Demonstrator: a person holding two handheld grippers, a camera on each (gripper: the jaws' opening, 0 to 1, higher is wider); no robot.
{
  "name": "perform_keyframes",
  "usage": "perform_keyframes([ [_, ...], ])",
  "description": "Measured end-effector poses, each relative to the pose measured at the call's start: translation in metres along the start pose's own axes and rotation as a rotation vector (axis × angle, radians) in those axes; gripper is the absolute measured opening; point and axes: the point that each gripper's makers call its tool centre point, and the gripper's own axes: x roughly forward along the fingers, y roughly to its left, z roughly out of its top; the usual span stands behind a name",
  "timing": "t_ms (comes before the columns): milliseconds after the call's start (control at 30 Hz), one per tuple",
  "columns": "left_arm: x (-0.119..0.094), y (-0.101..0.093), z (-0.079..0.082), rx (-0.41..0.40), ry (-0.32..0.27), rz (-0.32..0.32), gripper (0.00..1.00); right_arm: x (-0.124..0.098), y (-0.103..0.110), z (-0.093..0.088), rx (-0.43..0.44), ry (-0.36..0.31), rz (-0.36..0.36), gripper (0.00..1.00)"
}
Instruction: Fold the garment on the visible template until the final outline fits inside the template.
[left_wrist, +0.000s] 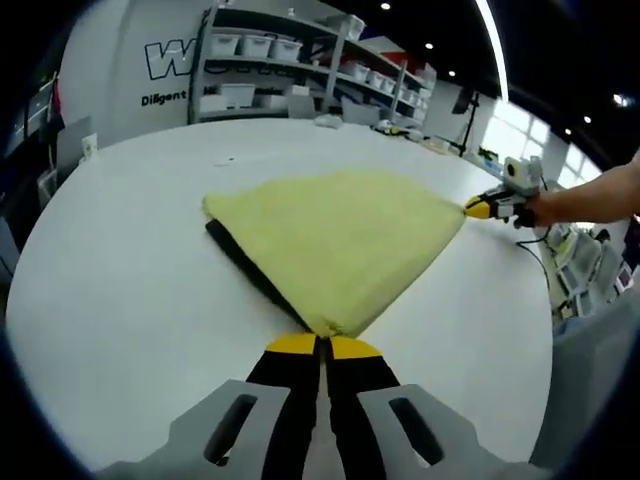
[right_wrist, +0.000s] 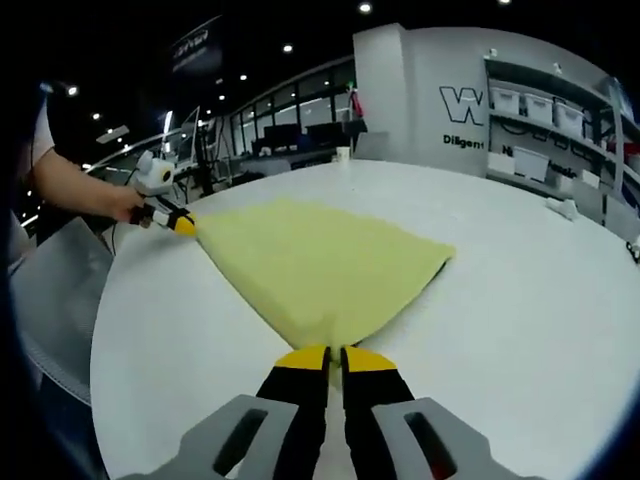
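Note:
A fuzzy yellow garment lies spread on the round white table, and a black template shows as a dark strip under its left edge. My left gripper is shut on the garment's near corner. At the right, my right gripper pinches another corner, with a hand behind it. In the right gripper view the garment runs from my right gripper, shut on its corner, to my left gripper at the far left. A thin dark edge of the template shows along the right side.
Shelves with white bins stand beyond the table's far side, and small items lie near that far edge. A person's forearm reaches in from the right. The table's edge curves close on the left in the right gripper view.

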Motion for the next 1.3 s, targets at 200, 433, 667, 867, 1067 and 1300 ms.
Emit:
perform_keyframes([
  [200, -0.005, 0.001, -0.001, 0.083, 0.011, -0.017, 0.0, -0.008, -0.002, -0.002, 0.039, -0.006, 0.006, 0.0],
  [433, -0.006, -0.002, -0.007, 0.174, 0.04, -0.049, 0.01, -0.005, -0.002, -0.008, 0.113, 0.006, 0.002, 0.11],
  [667, -0.005, -0.001, -0.009, 0.22, 0.066, -0.045, 0.01, 0.003, 0.004, -0.01, 0.126, 0.026, 0.025, 0.16],
  [867, -0.005, 0.0, -0.008, 0.226, 0.073, -0.04, 0.0, -0.001, 0.007, -0.006, 0.103, 0.011, 0.05, 0.0],
  [1067, -0.007, 0.004, -0.009, 0.224, 0.085, -0.023, 0.0, -0.003, 0.007, -0.013, 0.05, 0.037, 0.082, 0.0],
  [1300, -0.008, 0.008, -0.009, 0.207, 0.087, -0.008, 0.0, -0.007, 0.007, -0.023, -0.024, 0.073, 0.09, 0.0],
])
